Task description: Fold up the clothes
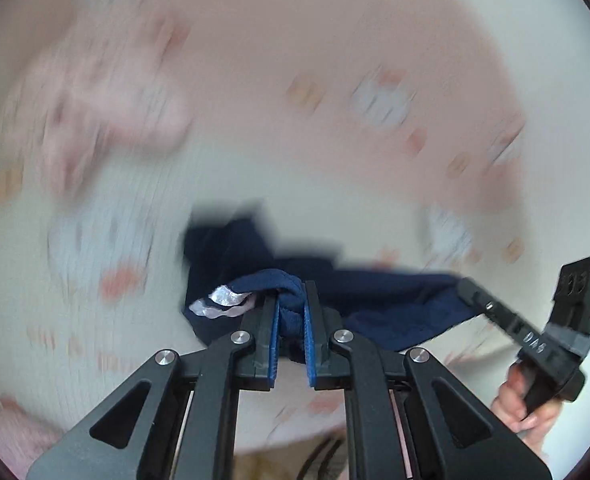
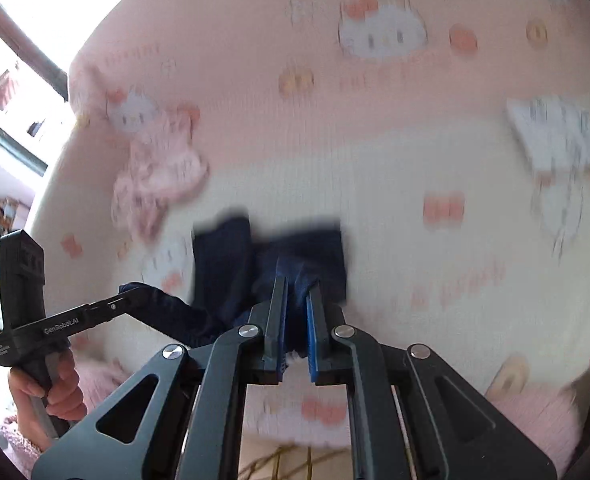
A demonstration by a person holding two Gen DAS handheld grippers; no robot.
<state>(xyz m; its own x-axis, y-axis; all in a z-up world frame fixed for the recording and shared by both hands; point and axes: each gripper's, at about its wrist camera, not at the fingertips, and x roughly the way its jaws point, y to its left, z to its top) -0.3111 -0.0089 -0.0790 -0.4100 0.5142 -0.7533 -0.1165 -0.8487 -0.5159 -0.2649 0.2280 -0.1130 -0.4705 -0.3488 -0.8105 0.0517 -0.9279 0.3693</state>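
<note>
Overhead, a dark navy garment (image 1: 375, 300) hangs between two hand-held tongs above a bed spread with a pink cartoon-cat blanket (image 1: 335, 60). At lower centre of the left wrist view, the left gripper (image 1: 293, 308) has its blue pads pinched almost together on a bunched edge of the cloth, next to a white label (image 1: 225, 298). At lower centre of the right wrist view, the right gripper (image 2: 297, 304) is likewise clamped nearly closed on a fold of the same garment, the rest drooping toward the blanket at mid-frame. Each view also catches the other tool at its edge, with a hand (image 2: 49, 388) wrapped round its handle.

Both pictures are smeared with motion blur, so the finer lie of the fabric cannot be read. The risk, as it looks from here: each grip holds only a narrow, twisted wad, and a sharp tug could slide it out of the pads. Between the tongs the cloth hangs slack and rumpled, so it may land creased, leaving a crooked fold.
</note>
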